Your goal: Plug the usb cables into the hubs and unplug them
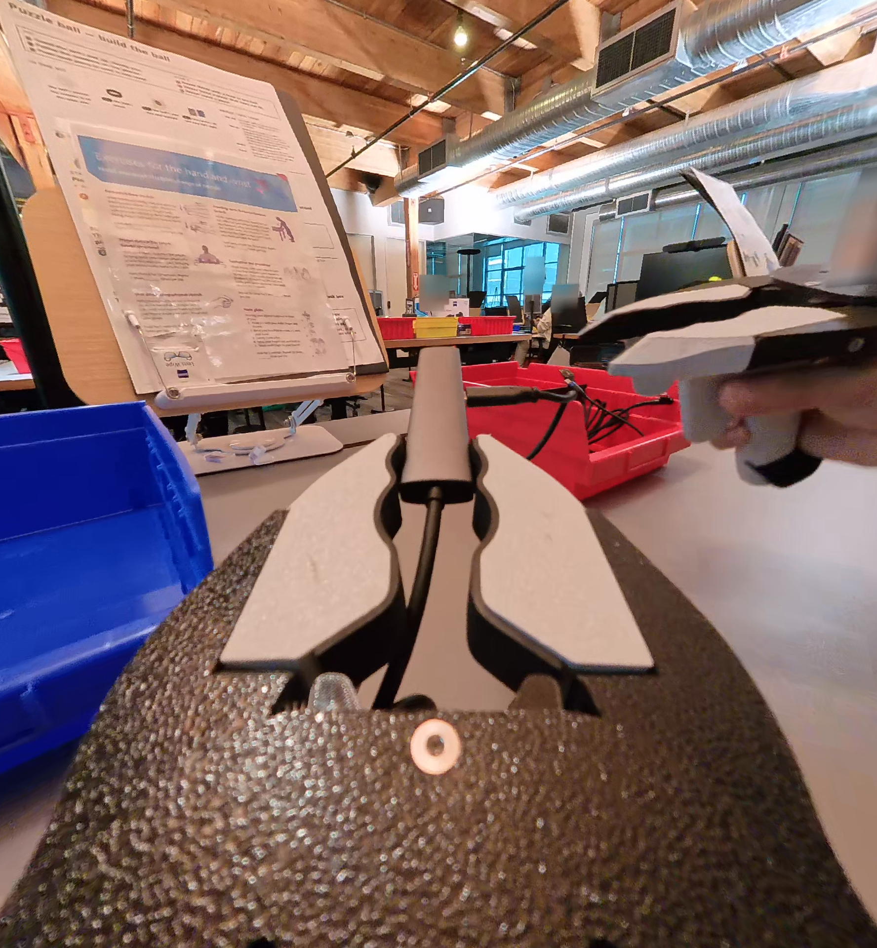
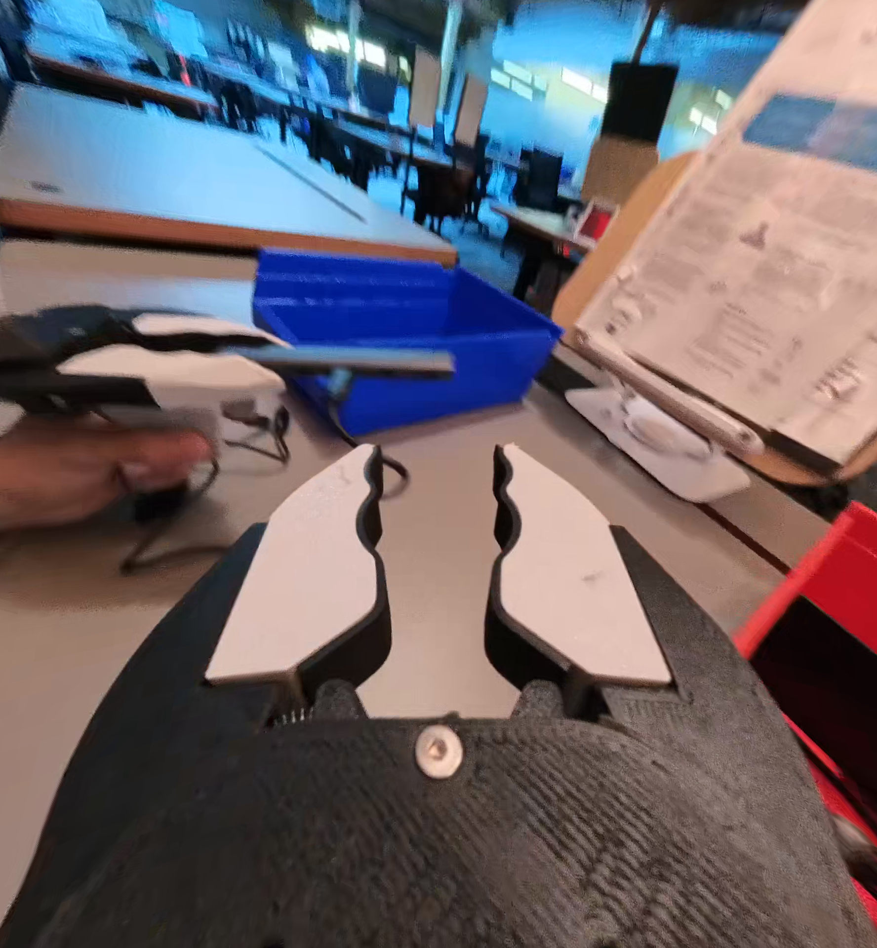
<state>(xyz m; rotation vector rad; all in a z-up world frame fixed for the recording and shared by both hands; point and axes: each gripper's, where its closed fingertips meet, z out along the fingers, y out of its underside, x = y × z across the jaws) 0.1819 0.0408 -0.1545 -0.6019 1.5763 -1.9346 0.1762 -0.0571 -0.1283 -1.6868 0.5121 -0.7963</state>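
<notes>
**Left gripper holds hub above table; right gripper empty**

Grey table (image 1: 734,590): work surface, seen in both wrist views.

Document stand (image 1: 195,231): wooden board with printed sheets, upright at the far side of the table, behind the blue bin in the left wrist view. Text on sheets not recorded.

Blue bin (image 1: 67,538): on the table to the left of the left gripper. In the right wrist view it sits beyond the hub. Visible interior shows no contents.

Red bin (image 1: 580,436): on the table ahead and to the right of the hub. Holds a tangle of black cables (image 1: 611,415).

Left gripper (image 1: 435,461): jaws closed on the near end of a grey USB hub (image 1: 436,410). Hub sticks out forward past the fingertips, clear of the table. Its own black lead (image 1: 421,574) exits the near end and runs back between the fingers. In the right wrist view a cable hangs down from the hub's underside to the table; that view is blurred, so I cannot tell whether it is plugged in.

Right gripper (image 2: 436,451): jaws apart, nothing between them, only bare table below. In the left wrist view it sits at the right, level with the hub, held by a hand (image 1: 806,410).
</notes>
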